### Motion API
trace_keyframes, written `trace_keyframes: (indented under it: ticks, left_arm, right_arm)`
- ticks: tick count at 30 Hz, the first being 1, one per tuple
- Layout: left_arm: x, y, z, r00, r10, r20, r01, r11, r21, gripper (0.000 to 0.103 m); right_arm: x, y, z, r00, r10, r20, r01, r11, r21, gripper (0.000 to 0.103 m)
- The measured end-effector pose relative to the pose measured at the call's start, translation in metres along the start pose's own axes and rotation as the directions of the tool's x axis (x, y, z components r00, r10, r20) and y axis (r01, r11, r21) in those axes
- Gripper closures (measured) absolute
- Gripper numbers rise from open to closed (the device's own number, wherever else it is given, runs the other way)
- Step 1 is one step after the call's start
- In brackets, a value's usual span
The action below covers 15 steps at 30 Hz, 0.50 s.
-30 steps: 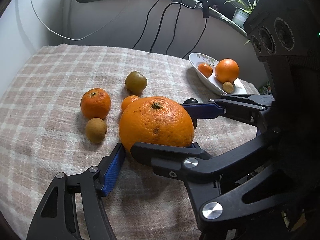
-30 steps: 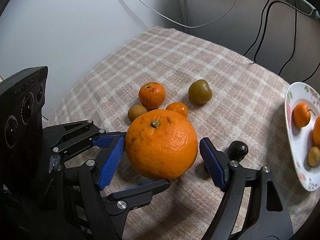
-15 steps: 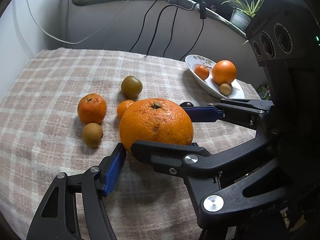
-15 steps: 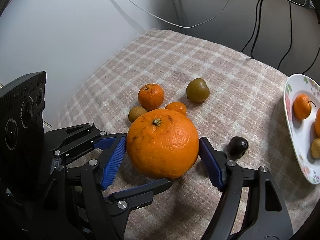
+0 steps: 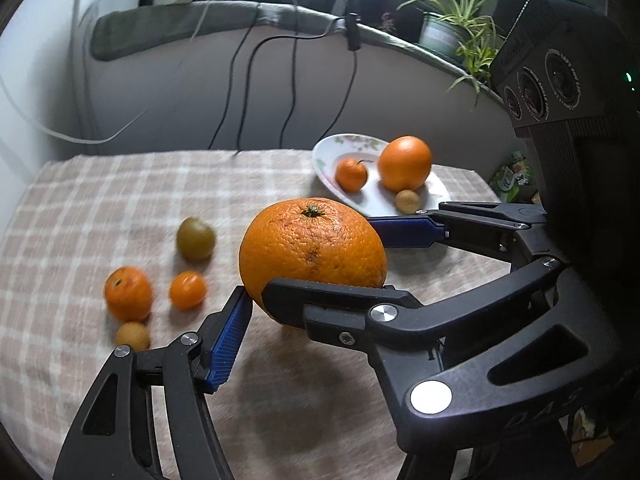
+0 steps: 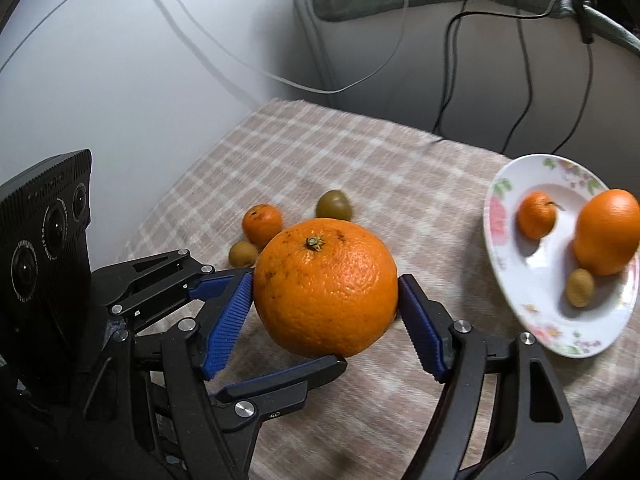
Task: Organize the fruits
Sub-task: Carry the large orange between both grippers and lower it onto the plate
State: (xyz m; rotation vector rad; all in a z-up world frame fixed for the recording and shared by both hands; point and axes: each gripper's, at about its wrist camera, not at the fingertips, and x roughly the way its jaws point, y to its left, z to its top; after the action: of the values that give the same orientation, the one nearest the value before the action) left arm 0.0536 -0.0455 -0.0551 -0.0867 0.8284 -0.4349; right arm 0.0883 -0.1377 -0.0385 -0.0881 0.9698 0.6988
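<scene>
A large orange hangs above the checked cloth, its shadow on the fabric below. My right gripper is shut on it, one blue pad on each side. My left gripper is shut on it too: one pad presses its lower left, and in the right wrist view the other finger lies under the fruit. To the right stands a white flowered plate with an orange, a mandarin and a small brown fruit.
On the cloth to the left lie a mandarin, a smaller mandarin, a green fruit and a small brown fruit. Black cables hang down the wall behind. A potted plant stands on the ledge.
Both grippers have risen with the large orange and moved right, nearer the plate. The loose fruits have fallen back to the left, and the small dark fruit is out of sight.
</scene>
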Motion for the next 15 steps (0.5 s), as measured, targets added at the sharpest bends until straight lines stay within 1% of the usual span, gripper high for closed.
trace_keyframes:
  ticks: [15]
  left_arm:
    - [0.024,-0.035,0.028,0.998,-0.065,0.004,0.065,0.996,0.069,0.038]
  right_arm:
    - [-0.033,-0.045,0.0,0.996,-0.069,0.049,0.066,0.996,0.063,0.027]
